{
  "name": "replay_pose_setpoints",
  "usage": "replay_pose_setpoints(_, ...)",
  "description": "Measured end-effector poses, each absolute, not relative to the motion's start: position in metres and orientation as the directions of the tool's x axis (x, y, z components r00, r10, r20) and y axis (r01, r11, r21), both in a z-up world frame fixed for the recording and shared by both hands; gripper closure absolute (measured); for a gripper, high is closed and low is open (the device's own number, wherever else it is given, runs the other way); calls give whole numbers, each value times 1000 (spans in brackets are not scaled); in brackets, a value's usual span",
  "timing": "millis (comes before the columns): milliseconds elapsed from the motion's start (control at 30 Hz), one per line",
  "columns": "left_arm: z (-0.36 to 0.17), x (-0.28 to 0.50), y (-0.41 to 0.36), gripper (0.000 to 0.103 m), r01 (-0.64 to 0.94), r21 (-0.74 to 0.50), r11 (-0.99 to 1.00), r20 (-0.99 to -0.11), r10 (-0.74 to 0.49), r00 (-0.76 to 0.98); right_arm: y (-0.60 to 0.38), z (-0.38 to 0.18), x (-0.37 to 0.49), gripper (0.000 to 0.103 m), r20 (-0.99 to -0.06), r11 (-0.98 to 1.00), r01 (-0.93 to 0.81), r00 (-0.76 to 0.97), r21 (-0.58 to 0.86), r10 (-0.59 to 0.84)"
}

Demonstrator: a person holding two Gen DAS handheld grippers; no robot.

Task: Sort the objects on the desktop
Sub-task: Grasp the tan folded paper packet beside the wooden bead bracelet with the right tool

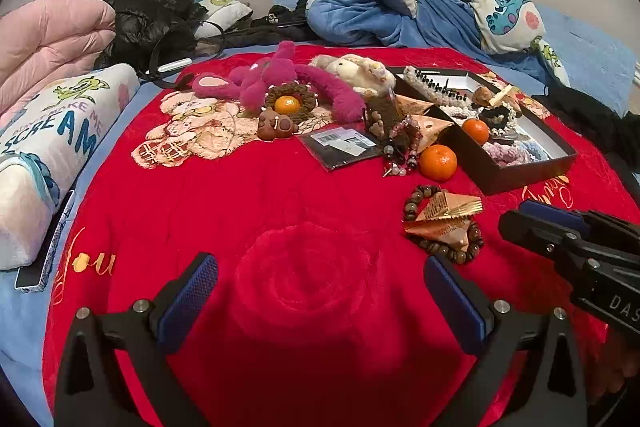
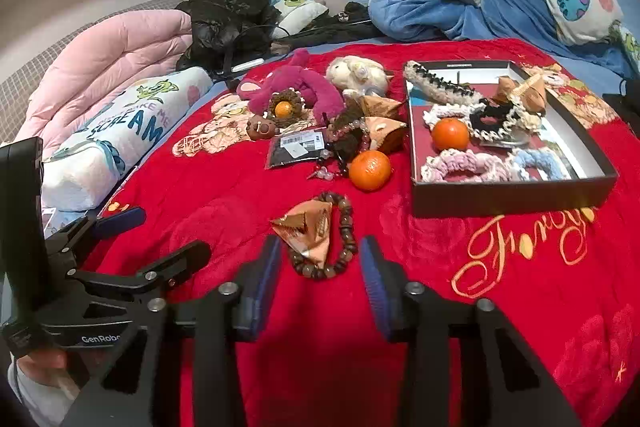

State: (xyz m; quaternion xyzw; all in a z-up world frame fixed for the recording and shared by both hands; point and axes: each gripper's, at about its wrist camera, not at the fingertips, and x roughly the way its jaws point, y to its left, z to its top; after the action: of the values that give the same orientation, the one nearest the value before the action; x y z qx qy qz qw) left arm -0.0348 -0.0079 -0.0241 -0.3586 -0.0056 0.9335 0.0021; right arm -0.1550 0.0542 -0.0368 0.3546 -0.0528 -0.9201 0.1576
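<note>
A black open box (image 2: pixel 516 197) (image 1: pixel 520 179) sits on the red blanket, holding an orange (image 2: pixel 450 134), scrunchies and a hair clip. A loose orange (image 2: pixel 370 170) (image 1: pixel 438 162) lies left of the box. A brown bead bracelet (image 2: pixel 347 227) (image 1: pixel 440 251) lies around a folded paper triangle (image 2: pixel 310 231) (image 1: pixel 444 217). My right gripper (image 2: pixel 320 267) is open, its fingers just short of the bracelet on either side. My left gripper (image 1: pixel 320 291) is open and empty over bare blanket. The right gripper also shows in the left wrist view (image 1: pixel 536 223).
Farther back lie a pink plush (image 2: pixel 316 87), a cream plush (image 2: pixel 356 71), a third orange on a brown knitted piece (image 2: pixel 283 108), a black packet (image 2: pixel 296 145) and beaded items (image 2: pixel 348 135). Pillows, a pink quilt and blue bedding ring the blanket.
</note>
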Motion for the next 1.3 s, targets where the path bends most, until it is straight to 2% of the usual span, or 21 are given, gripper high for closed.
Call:
replay_pose_setpoints(33, -24, -36, -8, 0, 1, -11, -1000, -671, 7, -742, 54, -36, -156, 72, -636, -944, 255, -697, 211, -330)
replay_pose_setpoints(333, -31, -39, -10, 0, 1, -6, -1000, -691, 3, -723, 33, -39, -177, 82, -660, -944, 280, -678, 175, -324)
replay_pose_setpoints(433, -32, -39, -10, 0, 2, 4, -1000, -694, -4, -720, 25, -48, -185, 83, -692, -944, 289, -649, 161, -317)
replay_pose_setpoints(667, -33, -38, -7, 0, -10, 12, -1000, -694, -1, -720, 24, -53, -194, 85, -700, -941, 282, -633, 187, -329)
replay_pose_setpoints(867, -34, -39, -9, 0, -5, -6, -1000, -701, 7, -713, 31, -63, -198, 91, -725, -954, 213, -621, 210, -298)
replay_pose_setpoints(1133, -35, -43, -3, 0, -31, -12, -999, -705, 30, -709, 37, -53, -194, 98, -684, -936, 213, -640, 282, -352)
replay_pose_setpoints(1300, -37, -50, 11, 0, -59, 33, -998, -706, 19, -708, 46, -42, -187, 102, -639, -921, 215, -669, 324, -380)
